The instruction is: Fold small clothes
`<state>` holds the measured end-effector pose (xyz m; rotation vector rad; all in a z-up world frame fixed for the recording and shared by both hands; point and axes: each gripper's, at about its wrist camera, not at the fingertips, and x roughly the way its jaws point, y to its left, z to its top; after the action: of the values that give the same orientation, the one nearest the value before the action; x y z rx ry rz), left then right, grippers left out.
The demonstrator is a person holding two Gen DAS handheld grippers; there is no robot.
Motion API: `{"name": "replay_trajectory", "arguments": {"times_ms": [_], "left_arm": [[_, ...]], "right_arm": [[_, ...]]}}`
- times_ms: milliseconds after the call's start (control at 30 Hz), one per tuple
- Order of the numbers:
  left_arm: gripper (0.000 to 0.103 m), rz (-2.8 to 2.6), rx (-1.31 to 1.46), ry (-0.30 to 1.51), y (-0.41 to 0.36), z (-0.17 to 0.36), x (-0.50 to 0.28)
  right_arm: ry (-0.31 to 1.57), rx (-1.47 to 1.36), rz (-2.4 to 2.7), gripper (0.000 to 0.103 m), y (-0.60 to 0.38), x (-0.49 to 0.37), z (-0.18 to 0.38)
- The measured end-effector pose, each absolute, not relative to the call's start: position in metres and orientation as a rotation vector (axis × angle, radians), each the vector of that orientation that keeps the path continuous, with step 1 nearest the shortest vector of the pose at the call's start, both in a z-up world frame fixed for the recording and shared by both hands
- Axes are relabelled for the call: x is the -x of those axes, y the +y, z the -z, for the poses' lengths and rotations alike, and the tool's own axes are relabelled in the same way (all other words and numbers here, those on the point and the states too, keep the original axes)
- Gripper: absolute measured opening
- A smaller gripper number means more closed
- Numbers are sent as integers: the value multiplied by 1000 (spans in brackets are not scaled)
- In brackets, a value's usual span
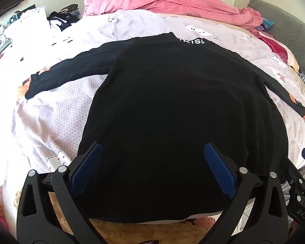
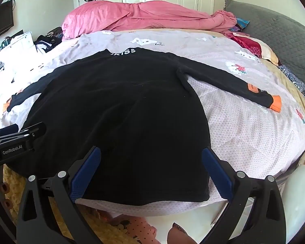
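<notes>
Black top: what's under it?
The black top lies spread flat on a pale patterned quilt, which shows all around it, sleeves out to both sides. Whatever is under the top's body is covered; no lump shows.

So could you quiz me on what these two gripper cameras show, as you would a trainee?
1. True or false: the black top lies spread flat on the bed, sleeves out.
2. Which is the colour of its right-hand sleeve cuff? A pink, B orange, C white.
3. Fill in: both the left gripper and the right gripper are ____, holding nothing.

Key: 1 true; 2 B; 3 open.
</notes>
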<state>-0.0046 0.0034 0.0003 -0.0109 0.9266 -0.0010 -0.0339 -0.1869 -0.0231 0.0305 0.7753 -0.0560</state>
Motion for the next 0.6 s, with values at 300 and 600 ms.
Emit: {"name": "replay_trajectory", "arguments": {"times_ms": [300,600], "left_arm": [[94,1,13,927,4,-1,4],[94,-4,10,927,5,-1,5]], "right_arm": [[775,-22,54,99,-184,33,23],[770,-16,56,99,-183,33,22]]}}
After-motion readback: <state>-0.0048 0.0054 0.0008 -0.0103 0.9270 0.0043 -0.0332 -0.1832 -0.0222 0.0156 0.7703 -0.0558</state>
